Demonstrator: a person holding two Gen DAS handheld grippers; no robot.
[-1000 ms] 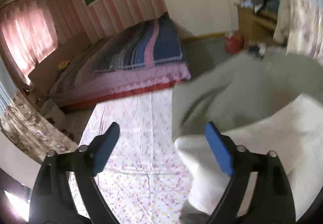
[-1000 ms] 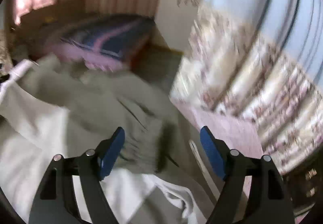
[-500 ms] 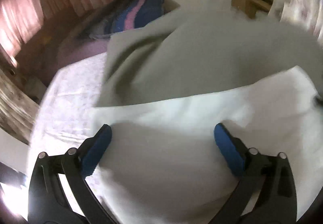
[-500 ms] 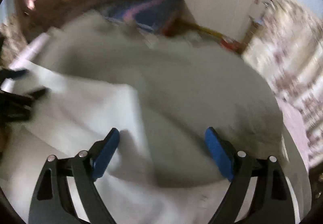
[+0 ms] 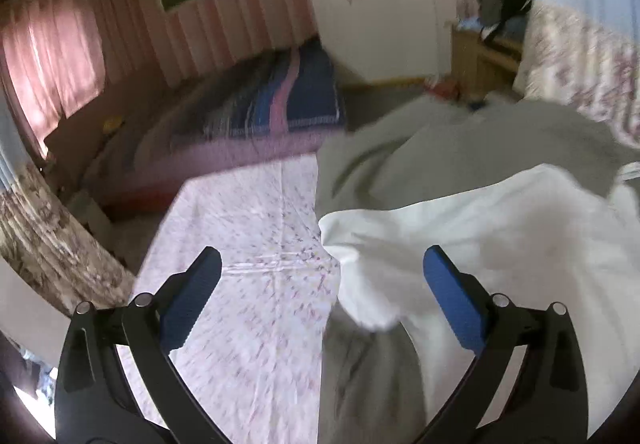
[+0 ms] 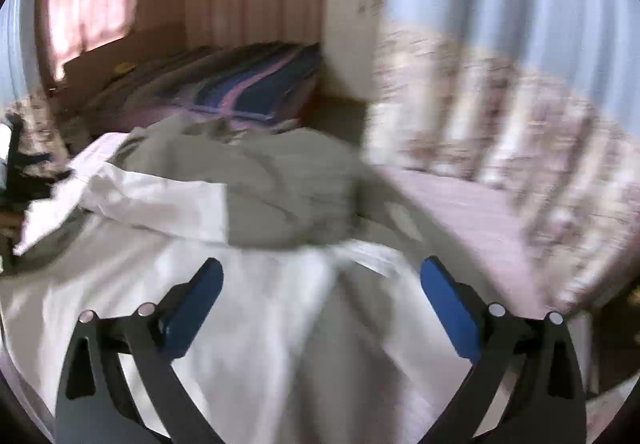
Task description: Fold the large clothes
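On the flower-print sheet lies the grey-and-white garment, a rumpled heap whose white lining faces up nearest the cameras and whose grey outer cloth bunches behind it. A second ago the left wrist view showed the left gripper with its right pad against a white fold; half a second ago the garment filled nearly that whole view. Now the sheet shows bare to the left of the garment, and the left gripper stands wide apart, wider than a second ago, its pads clear of the cloth, only the garment's white edge lying below the gap. Over the garment's white lining, the right gripper has its jaws opening, visibly further apart than a second ago, with cloth beneath them but nothing pinched. Beyond the garment, the striped bed has come back into sight, as has the patterned curtain to the garment's right.
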